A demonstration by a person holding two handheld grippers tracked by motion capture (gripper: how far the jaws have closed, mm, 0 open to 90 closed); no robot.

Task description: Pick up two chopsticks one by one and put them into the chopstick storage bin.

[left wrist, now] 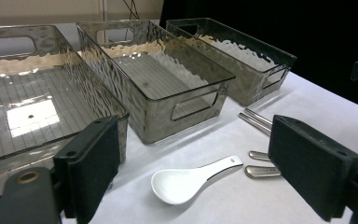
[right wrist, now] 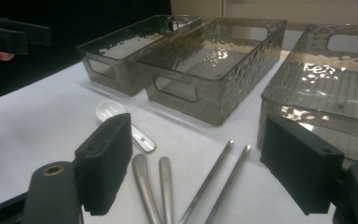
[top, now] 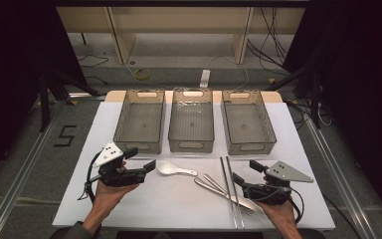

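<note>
The left claw stands wide and empty, aimed at the white ceramic spoon lying just beside it on the worktop, probably to sort it into a tray. The right claw, also wide and empty, hovers over the metal chopsticks.

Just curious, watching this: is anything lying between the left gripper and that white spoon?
Nothing visible. The left gripper stands open beside the white spoon, with bare table between them; the bins sit farther back.
</note>
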